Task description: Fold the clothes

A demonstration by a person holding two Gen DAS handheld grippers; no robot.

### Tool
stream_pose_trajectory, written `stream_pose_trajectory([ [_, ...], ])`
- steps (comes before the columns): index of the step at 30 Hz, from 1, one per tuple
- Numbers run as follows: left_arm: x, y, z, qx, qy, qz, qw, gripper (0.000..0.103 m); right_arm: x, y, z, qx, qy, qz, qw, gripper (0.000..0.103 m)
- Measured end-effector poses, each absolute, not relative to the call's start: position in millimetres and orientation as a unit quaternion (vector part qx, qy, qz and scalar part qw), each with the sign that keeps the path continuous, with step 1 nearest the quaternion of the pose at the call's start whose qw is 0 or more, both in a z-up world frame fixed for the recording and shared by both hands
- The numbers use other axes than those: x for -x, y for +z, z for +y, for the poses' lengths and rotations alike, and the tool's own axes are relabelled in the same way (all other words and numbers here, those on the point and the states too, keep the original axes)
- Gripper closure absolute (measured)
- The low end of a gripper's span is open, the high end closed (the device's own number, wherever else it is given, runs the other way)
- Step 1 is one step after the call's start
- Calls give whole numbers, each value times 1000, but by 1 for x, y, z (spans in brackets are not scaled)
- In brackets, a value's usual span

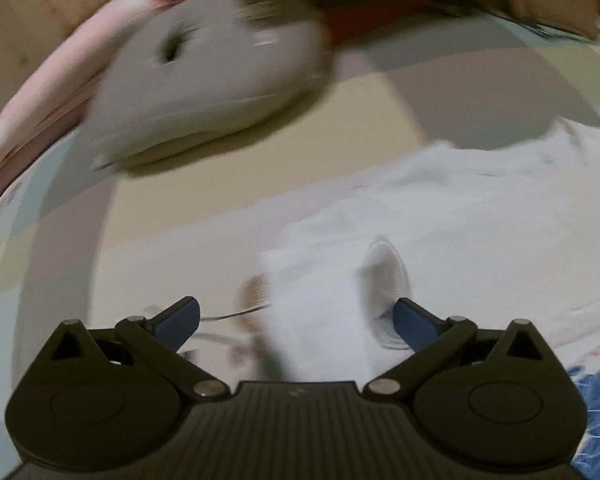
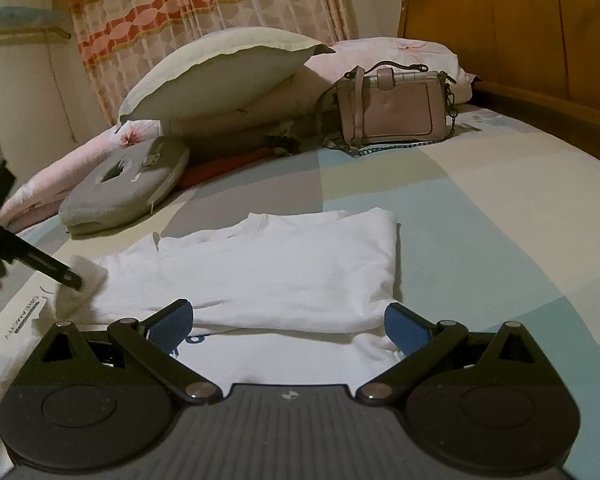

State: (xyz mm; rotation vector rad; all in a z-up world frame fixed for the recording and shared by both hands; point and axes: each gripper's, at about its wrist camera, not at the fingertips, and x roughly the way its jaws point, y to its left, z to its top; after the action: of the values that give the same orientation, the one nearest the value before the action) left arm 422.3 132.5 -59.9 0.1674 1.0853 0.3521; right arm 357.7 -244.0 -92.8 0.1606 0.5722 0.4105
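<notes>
Both grippers, left (image 1: 296, 322) and right (image 2: 288, 326), spread over a folded shirt (image 2: 276, 268), its 9 o'clock sleeve blurred.

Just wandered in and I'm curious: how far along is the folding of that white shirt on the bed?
Partly done. The white shirt lies on the bedsheet with its right side already folded in to a straight edge. In hand: the left tongs are at the bunched left sleeve, though both tongs look open. The right tongs hover open over the near hem. Left: that sleeve and the final fold.
</notes>
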Motion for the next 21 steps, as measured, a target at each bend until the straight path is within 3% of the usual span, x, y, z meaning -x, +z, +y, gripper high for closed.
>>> stream_pose_trajectory([
  [4, -413, -46, 134, -55, 156, 496, 852, 1, -358, -92, -240, -60, 206, 276, 937, 0],
  [8, -411, -38, 98, -11, 35, 472, 881, 1, -363, -91, -235, -27, 223, 266, 937, 0],
  [13, -424, -59, 56, 48, -92, 476, 873, 1, -387, -99, -241, -76, 243, 289, 923, 0],
  [17, -439, -97, 62, 48, -60, 520, 851, 1, -393, -112, -245, -76, 246, 323, 911, 0],
  [21, -445, -83, 55, 59, -65, 499, 862, 1, -382, -109, -240, -44, 240, 325, 914, 0],
])
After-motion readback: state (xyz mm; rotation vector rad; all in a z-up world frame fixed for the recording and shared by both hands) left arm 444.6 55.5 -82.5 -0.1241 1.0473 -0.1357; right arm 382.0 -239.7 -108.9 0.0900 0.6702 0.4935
